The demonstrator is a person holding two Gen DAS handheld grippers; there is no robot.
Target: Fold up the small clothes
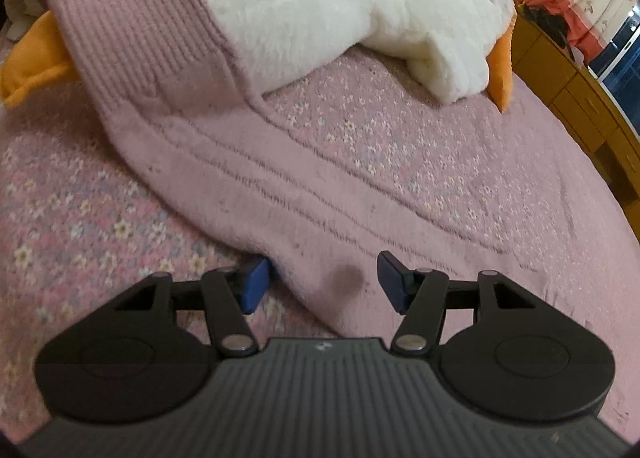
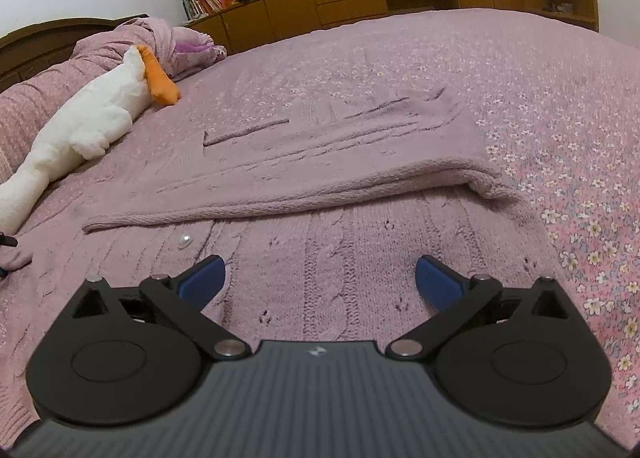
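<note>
Left gripper (image 1: 322,282): jaws about half apart, blue pads clear of the cloth; a corner of the pink knitted sweater (image 1: 280,178) lies between them, not pinched. A dark round spot (image 1: 347,277) sits on the knit just ahead of the pads.

Right gripper (image 2: 320,278): jaws spread wide, nothing held; the cable-knit panel of the sweater (image 2: 320,198) lies directly below and ahead.

Sweater: pale pink, ribbed hem, cable pattern, one layer folded over ahead of the right gripper; a pearl button (image 2: 185,241) lies just ahead-left of the left pad. It lies flat on the floral bedspread (image 2: 580,138).

Far ahead-left of the right gripper: white plush goose (image 2: 80,126), orange bill.

Shelf of books (image 2: 202,2) far ahead; titles unreadable. No legible writing.
</note>
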